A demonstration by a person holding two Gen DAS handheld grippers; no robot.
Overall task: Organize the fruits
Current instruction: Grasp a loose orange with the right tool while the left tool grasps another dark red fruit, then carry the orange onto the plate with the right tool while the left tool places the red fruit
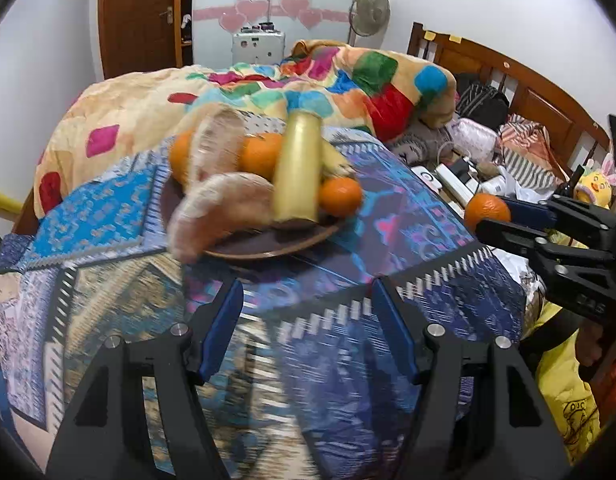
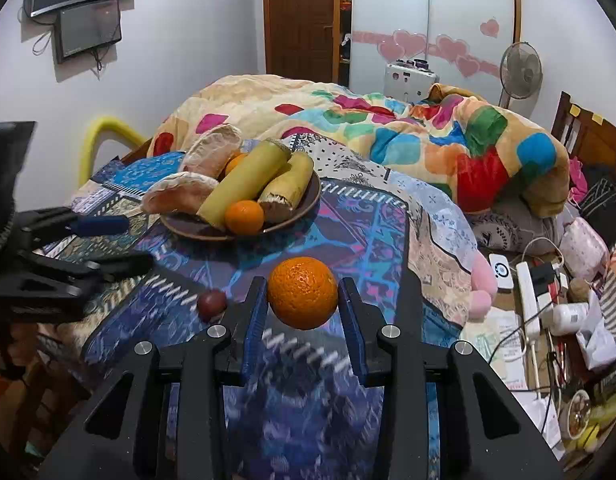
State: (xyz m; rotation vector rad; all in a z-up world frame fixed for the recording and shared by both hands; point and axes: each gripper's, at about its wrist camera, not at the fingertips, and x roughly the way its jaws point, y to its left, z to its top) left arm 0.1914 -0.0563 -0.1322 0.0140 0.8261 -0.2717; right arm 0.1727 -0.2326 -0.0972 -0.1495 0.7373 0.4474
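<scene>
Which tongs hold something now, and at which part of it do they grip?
The right tongs hold an orange, with the blue pads pressing on its two opposite sides at the middle. The left tongs are open and hold nothing.

Two wrist views angled down, sharing the fruit plate (image 1: 268, 254).
</scene>
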